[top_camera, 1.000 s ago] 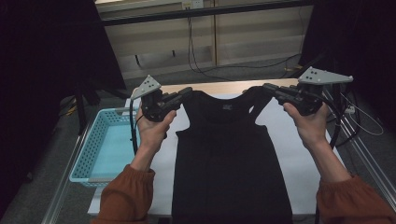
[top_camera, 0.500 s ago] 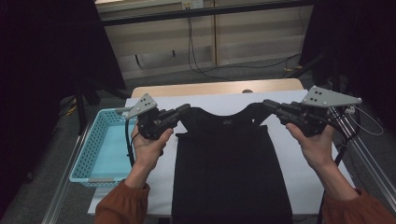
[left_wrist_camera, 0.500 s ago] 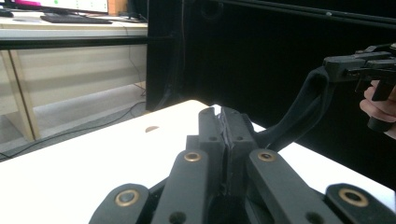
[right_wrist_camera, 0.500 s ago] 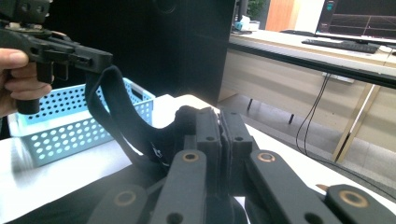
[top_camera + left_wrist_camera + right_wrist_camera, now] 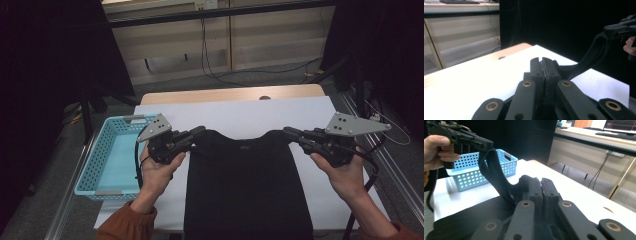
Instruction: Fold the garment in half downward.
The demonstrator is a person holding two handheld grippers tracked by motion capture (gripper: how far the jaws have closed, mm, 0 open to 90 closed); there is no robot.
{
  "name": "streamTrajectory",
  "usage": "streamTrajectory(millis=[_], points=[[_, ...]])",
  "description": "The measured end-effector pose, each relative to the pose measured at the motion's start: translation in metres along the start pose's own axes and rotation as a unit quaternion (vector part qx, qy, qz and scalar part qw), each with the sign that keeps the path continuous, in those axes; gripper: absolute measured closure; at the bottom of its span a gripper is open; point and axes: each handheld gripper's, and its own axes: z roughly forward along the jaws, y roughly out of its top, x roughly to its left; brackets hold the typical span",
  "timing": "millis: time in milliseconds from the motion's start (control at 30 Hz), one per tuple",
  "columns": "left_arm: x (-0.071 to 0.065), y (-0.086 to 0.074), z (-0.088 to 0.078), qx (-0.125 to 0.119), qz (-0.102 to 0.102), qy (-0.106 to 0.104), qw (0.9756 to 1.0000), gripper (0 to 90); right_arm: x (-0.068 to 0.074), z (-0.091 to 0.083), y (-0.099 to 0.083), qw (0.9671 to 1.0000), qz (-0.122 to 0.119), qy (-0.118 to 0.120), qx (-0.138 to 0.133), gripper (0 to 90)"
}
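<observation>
Both claws clamped tight on the black tank top: left claw pinches one shoulder strap, right claw the other. I hold them apart so the garment hangs taut, body flat on the white worktop, basket alongside.

Hand-held gripper clamped on black strap

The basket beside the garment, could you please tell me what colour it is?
Light blue, with perforated walls; the basket shows best in the right gripper view.
</observation>
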Motion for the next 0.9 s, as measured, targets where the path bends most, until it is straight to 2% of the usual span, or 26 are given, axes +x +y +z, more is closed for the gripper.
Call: streamTrajectory(millis=[200,300,533,633,733,800,900], points=[[-0.006,-0.017,0.001,0.026,0.004,-0.003,0.9996,88.5,0.01,-0.006,-0.018,0.9997,0.01,0.016,0.015,88.1],[-0.009,-0.028,0.003,0.038,0.003,-0.01,0.9992,88.5,0.013,-0.004,-0.034,0.9991,0.021,0.024,0.026,88.1],[-0.014,-0.055,0.002,0.066,-0.011,-0.017,0.9976,88.5,0.021,-0.003,-0.061,0.9969,0.037,0.044,0.054,88.0],[-0.015,-0.066,0.0,0.075,-0.013,-0.021,0.9969,88.5,0.026,-0.003,-0.072,0.9954,0.034,0.055,0.071,88.0],[-0.018,-0.076,-0.003,0.086,-0.017,-0.022,0.9959,88.5,0.027,-0.003,-0.087,0.9931,0.049,0.064,0.085,88.0],[-0.022,-0.083,-0.006,0.094,-0.012,-0.021,0.9953,88.5,0.028,-0.004,-0.095,0.9914,0.057,0.069,0.095,88.0],[-0.023,-0.088,-0.01,0.102,-0.014,-0.023,0.9944,88.5,0.031,-0.006,-0.104,0.9889,0.067,0.08,0.106,88.0]])
